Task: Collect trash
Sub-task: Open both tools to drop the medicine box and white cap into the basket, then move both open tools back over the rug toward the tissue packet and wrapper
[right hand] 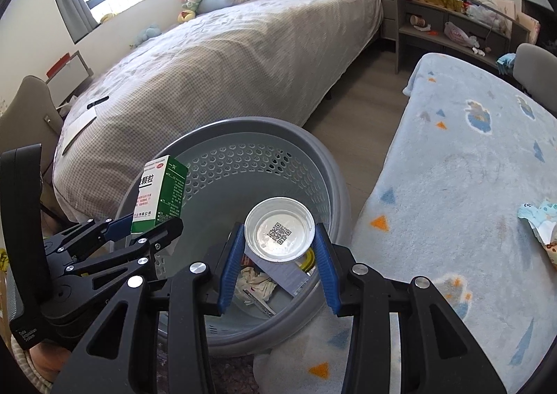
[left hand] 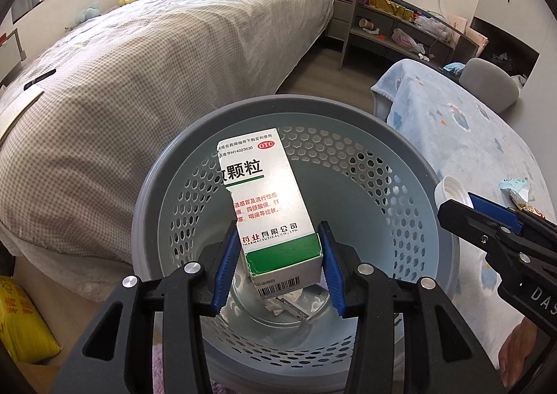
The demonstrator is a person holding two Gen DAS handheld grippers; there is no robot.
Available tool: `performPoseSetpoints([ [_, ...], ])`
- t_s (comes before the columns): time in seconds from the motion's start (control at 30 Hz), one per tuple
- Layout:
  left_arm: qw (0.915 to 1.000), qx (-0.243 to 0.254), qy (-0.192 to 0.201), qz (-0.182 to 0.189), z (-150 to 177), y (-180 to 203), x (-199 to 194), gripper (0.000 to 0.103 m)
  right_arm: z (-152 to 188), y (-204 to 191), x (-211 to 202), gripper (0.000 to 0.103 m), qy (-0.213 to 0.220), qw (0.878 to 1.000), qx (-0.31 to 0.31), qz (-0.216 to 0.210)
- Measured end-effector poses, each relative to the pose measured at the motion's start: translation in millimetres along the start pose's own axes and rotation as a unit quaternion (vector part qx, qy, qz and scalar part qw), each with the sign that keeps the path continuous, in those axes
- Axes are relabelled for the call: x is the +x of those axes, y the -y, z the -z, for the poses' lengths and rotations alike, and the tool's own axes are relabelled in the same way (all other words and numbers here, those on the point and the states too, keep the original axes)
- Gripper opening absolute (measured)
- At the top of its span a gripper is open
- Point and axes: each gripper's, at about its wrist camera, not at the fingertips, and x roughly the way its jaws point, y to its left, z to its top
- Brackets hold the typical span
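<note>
I am holding a torn box (left hand: 269,206) by its base in my left claw (left hand: 278,254) over the bin (left hand: 410,164), and my right claw (right hand: 280,247) is clamping a white cup (right hand: 279,232) across its rim above the bin too. Both seem light and crushable, so I am squeezing gently.

From my left wrist feed, the medicine box (left hand: 271,206) hides most of the trash at the bin (left hand: 410,206) bottom. Its torn left edge cuts off the printed name. The yellow bag (left hand: 21,321) leaves the frame at left.
</note>
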Motion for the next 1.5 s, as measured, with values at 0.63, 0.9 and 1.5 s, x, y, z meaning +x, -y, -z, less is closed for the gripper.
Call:
performPoseSetpoints([
  [0.63,0.9989,-0.008,0.027,-0.038,5,-8,-23,0.068,0,-10,-13,0.060,0.018,1.000,-0.009,-0.005],
  [0.9,0.9982,-0.015,0.032,-0.048,6,-12,-31,0.071,3,-12,-17,0.065,0.022,1.000,-0.011,0.000],
  [1.5,0.9976,-0.009,0.040,-0.055,14,1,-50,0.073,9,-6,-41,0.080,0.037,0.998,-0.003,0.043],
])
